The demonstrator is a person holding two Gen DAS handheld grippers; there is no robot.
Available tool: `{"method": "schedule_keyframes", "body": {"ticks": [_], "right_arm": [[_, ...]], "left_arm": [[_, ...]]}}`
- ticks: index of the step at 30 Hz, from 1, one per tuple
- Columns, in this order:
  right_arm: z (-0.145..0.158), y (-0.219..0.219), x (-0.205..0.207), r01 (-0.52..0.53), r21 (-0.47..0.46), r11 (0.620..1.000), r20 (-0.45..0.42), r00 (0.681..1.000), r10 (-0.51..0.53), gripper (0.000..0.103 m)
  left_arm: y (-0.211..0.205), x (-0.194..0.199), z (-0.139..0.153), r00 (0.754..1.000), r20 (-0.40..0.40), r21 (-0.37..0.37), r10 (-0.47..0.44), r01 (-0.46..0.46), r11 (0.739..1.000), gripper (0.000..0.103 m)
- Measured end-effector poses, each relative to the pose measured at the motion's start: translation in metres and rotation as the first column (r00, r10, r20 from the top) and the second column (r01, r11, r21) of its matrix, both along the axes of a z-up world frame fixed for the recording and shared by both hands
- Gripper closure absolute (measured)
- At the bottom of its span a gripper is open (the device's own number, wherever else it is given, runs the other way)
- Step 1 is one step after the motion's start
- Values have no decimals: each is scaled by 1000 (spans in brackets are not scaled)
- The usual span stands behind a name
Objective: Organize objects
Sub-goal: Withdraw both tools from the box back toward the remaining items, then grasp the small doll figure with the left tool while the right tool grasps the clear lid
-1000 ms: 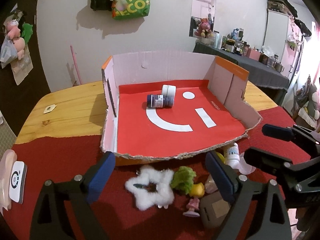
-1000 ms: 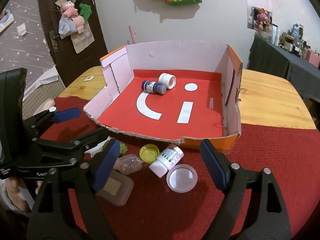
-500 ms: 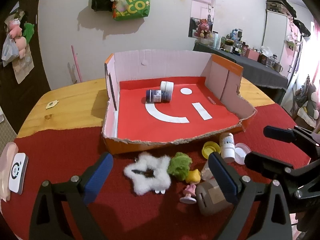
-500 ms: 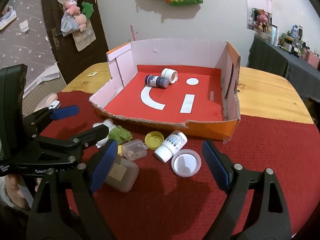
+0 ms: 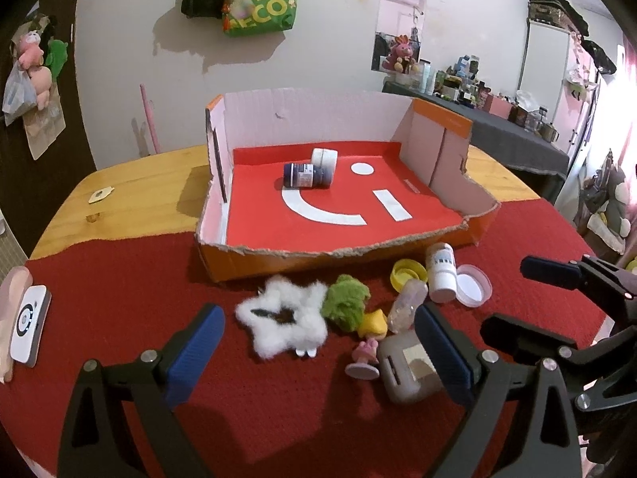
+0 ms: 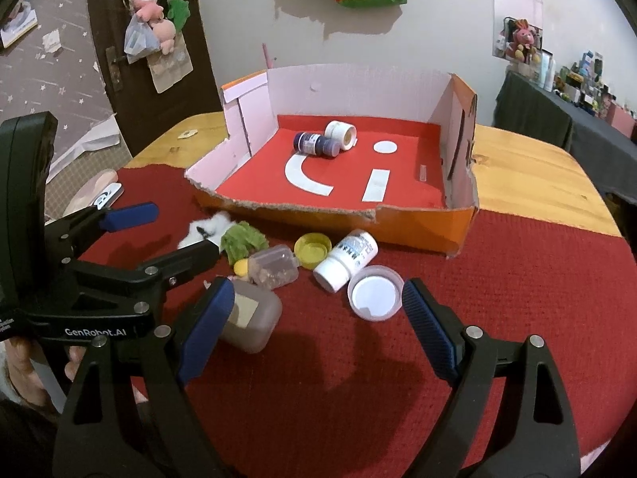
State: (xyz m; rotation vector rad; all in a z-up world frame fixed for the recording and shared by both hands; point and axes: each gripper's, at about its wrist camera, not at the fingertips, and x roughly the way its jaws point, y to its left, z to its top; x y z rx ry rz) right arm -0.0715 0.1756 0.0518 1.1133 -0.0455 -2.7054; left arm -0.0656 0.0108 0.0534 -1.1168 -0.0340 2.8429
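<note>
An open cardboard box [image 5: 254,255] [image 6: 418,231] with a red floor holds a dark blue jar [image 5: 306,174] [image 6: 316,144] and a white tape roll [image 5: 324,157] [image 6: 341,133]. In front of it on the red cloth lie a white fluffy star [image 5: 284,324], a green plush [image 5: 344,304] [image 6: 243,239], a yellow cap [image 5: 407,273] [image 6: 313,247], a white pill bottle [image 5: 441,273] [image 6: 346,261], a white lid [image 5: 471,290] [image 6: 375,298], a clear jar [image 6: 274,267] and a grey case [image 5: 410,366] [image 6: 249,318]. My left gripper [image 5: 318,354] is open and empty, near the star. My right gripper [image 6: 314,318] is open and empty, near the lid.
A white device [image 5: 28,324] lies at the cloth's left edge. The wooden table [image 5: 131,207] [image 6: 529,175] shows behind and beside the box. A green bag [image 5: 258,0] hangs on the far wall. A cluttered dark table [image 5: 509,127] stands at the back right.
Both grippers have pulled back and up from the box, so the loose objects in front of it show more fully. Nothing was taken hold of.
</note>
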Motion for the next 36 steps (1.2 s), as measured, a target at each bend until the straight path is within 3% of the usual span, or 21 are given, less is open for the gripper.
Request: {"method": "schedule_keyframes", "body": {"ticks": [6, 13, 22, 36], "right_arm": [[-6, -1, 7, -2, 0, 1000, 4, 1000, 2, 17], [-11, 3, 12, 8, -4, 1000, 7, 1000, -8, 17], [-21, 10, 9, 16, -15, 1000, 34, 999, -15, 38], [-40, 26, -11, 64, 1, 998, 75, 995, -64, 41]], "left_arm": [[5, 7, -3, 1000, -2, -8, -10, 10, 1000, 8], [3, 10, -9, 999, 25, 15, -27, 26, 1000, 27], [7, 7, -22, 996, 67, 24, -61, 60, 998, 52], [3, 10, -27, 993, 80, 45, -92, 88, 995, 63]]}}
